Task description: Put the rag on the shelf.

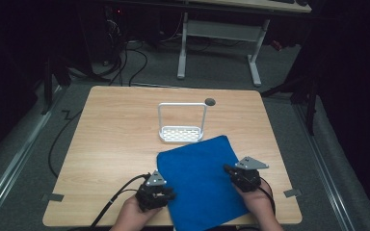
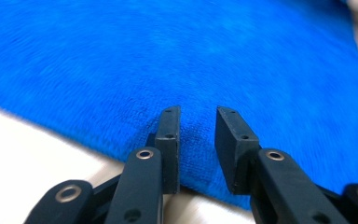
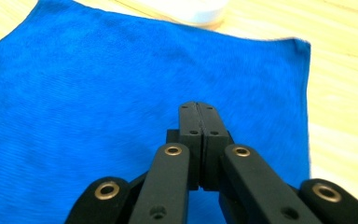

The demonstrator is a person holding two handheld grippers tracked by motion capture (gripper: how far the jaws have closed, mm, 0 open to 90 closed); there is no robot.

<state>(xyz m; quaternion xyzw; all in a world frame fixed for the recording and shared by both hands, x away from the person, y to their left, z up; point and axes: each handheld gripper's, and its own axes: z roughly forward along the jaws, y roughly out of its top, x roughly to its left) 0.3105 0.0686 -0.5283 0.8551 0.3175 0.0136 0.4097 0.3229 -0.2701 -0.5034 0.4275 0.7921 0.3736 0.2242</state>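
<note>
The left gripper (image 2: pixel 197 114) hung with jaws parted over the near left edge of the blue cloth (image 1: pixel 200 180); the right gripper (image 3: pixel 199 108), jaws pressed together, hovered over its right side.

Each hand-held gripper, left gripper (image 1: pixel 161 193) and right gripper (image 1: pixel 234 171), is built of black jaws studded with brass rivets, topped by a grey triangular plate and trailed by a black cable.
</note>
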